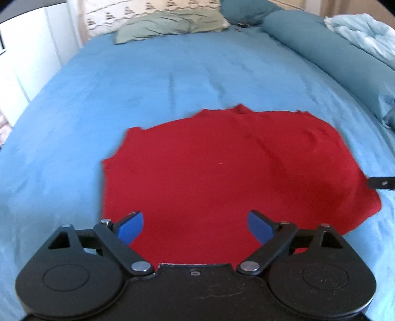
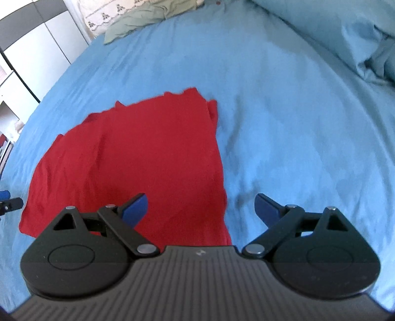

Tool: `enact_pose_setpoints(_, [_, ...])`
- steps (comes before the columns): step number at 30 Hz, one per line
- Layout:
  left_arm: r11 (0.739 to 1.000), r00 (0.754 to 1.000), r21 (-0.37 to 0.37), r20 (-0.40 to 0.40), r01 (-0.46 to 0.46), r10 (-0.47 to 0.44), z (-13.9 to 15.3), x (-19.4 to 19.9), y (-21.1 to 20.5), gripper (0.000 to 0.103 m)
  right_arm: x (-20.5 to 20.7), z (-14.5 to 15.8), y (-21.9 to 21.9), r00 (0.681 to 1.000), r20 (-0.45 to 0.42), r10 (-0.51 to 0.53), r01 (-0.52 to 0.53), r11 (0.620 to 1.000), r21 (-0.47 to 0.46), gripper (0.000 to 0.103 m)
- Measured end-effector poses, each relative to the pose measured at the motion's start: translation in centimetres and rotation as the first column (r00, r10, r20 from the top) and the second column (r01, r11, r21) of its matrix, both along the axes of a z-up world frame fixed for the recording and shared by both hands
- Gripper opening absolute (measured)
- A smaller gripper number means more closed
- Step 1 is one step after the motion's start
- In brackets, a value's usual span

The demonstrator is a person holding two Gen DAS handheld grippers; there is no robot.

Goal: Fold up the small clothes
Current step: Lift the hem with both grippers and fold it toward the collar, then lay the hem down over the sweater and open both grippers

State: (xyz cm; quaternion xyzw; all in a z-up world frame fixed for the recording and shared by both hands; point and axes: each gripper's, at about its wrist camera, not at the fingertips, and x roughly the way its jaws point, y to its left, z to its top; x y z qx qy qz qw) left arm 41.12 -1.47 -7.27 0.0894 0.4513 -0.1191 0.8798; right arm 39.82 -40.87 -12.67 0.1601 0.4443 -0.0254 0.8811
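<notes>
Nearest us, the left claw [image 1: 195, 228] stands wide apart and empty above the near edge of the red garment [image 1: 222, 168]. The right claw [image 2: 201, 212] is likewise spread, holding nothing, over the garment's right edge. The garment lies flat on the blue bed [image 1: 148, 86], one doubled layer showing along its right side. We judge one fold made; further folds remain.

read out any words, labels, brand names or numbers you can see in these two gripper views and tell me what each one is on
No readable text in either view.
Right gripper: a small pale mark on its ribbed body, too small to read.
Patterned cloth at the head of the bed: repeated dark motifs, not lettering.
Red garment: no print or tag visible.
</notes>
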Motion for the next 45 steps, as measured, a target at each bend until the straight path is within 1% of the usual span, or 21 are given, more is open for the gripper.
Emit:
enact_pose_setpoints(3, [1.000,1.000,0.011,-0.014,-0.003,0.003,-0.9,1.1,-1.8,0.094,0.8,-1.6,0.0,1.000,0.000,-0.021,0.021,1.000,0.020,0.103])
enact_pose_setpoints(4, [1.000,1.000,0.004,-0.020,-0.002,0.002,-1.2,1.3,-2.3,0.094,1.3,-2.2,0.0,1.000,-0.003,-0.025,0.025,0.999,0.032,0.101])
enact_pose_setpoints(6, [1.000,1.000,-0.006,-0.025,-0.006,0.005,-2.0,1.7,-3.5,0.094,2.3,-3.5,0.2,0.999,-0.025,-0.026,0.026,0.999,0.030,0.089])
enact_pose_setpoints(9, [1.000,0.999,-0.002,-0.030,-0.014,0.013,-3.0,2.2,-4.5,0.094,2.5,-3.9,1.3,1.000,0.005,0.003,-0.003,1.000,-0.016,0.086])
enact_pose_setpoints(11, [1.000,0.999,-0.004,-0.041,-0.025,0.024,-3.7,2.7,-5.1,0.094,2.5,-3.9,1.8,0.999,0.010,0.041,-0.041,0.999,-0.024,0.073])
enact_pose_setpoints(12, [0.999,0.998,-0.006,-0.048,-0.033,0.033,-4.1,3.0,-5.3,0.094,2.4,-3.8,1.9,0.999,0.008,0.052,-0.052,0.998,-0.026,0.071])
enact_pose_setpoints(15, [0.998,0.996,-0.011,-0.066,-0.065,0.064,-5.0,4.0,-5.7,0.094,2.5,-3.7,1.7,0.998,-0.005,0.062,-0.062,0.998,-0.022,0.057])
enact_pose_setpoints(17, [0.996,0.993,-0.014,-0.078,-0.087,0.086,-5.4,4.5,-5.8,0.094,2.6,-3.5,1.4,0.998,-0.014,0.063,-0.063,0.998,-0.006,0.044])
enact_pose_setpoints(18, [0.995,0.991,-0.015,-0.085,-0.101,0.099,-5.7,4.8,-5.9,0.094,2.8,-3.3,1.2,0.998,-0.020,0.061,-0.061,0.998,0.008,0.041])
enact_pose_setpoints(20, [0.993,0.988,-0.004,-0.101,-0.119,0.118,-6.6,5.4,-6.1,0.095,3.1,-3.0,0.7,0.999,-0.036,0.036,-0.034,0.997,0.064,0.029])
enact_pose_setpoints(23, [0.991,0.983,0.022,-0.123,-0.132,0.134,-7.7,6.0,-6.5,0.100,3.1,-1.8,-0.5,0.999,-0.035,-0.036,0.043,0.978,0.204,0.025])
enact_pose_setpoints(26, [0.991,0.977,0.048,-0.164,-0.127,0.134,-7.7,6.9,-6.6,0.102,3.2,-0.1,-1.2,0.993,-0.007,-0.115,0.109,0.914,0.390,0.024])
enact_pose_setpoints(28, [0.990,0.973,0.023,-0.185,-0.138,0.140,-7.0,7.2,-5.9,0.096,3.6,1.7,-0.8,0.990,0.031,-0.135,0.104,0.873,0.477,0.024])
enact_pose_setpoints(29, [0.989,0.973,0.013,-0.174,-0.149,0.149,-6.3,7.1,-5.2,0.092,4.1,2.9,0.0,0.990,0.055,-0.126,0.082,0.862,0.499,0.024])
enact_pose_setpoints(32, [0.986,0.983,0.017,-0.081,-0.163,0.164,-3.8,5.7,-2.4,0.092,6.2,5.9,3.6,0.991,0.128,-0.046,-0.030,0.841,0.540,0.024])
enact_pose_setpoints(35, [0.987,0.986,0.008,-0.025,-0.163,0.163,-1.5,3.8,2.2,0.093,8.8,8.2,10.1,0.973,0.192,0.126,-0.207,0.844,0.495,0.024])
enact_pose_setpoints(37, [0.985,0.985,0.020,-0.012,-0.172,0.172,-0.8,2.5,5.2,0.095,10.3,8.5,15.6,0.941,0.196,0.275,-0.335,0.840,0.427,0.024])
enact_pose_setpoints(39, [0.981,0.981,0.032,-0.023,-0.190,0.191,-1.1,0.9,8.4,0.095,11.5,7.4,21.7,0.896,0.157,0.415,-0.443,0.825,0.352,0.024])
enact_pose_setpoints(42, [0.978,0.976,0.036,-0.064,-0.207,0.209,-2.6,-1.1,11.9,0.095,12.5,3.5,28.9,0.853,0.055,0.518,-0.512,0.815,0.271,0.023])
enact_pose_setpoints(43, [0.977,0.974,0.039,-0.080,-0.211,0.214,-3.3,-1.8,12.9,0.095,12.6,2.0,30.7,0.845,0.013,0.534,-0.522,0.820,0.235,0.023])
enact_pose_setpoints(45, [0.975,0.969,0.040,-0.111,-0.218,0.221,-4.5,-2.8,14.3,0.095,12.6,-0.3,33.4,0.849,-0.044,0.526,-0.511,0.840,0.181,0.024])
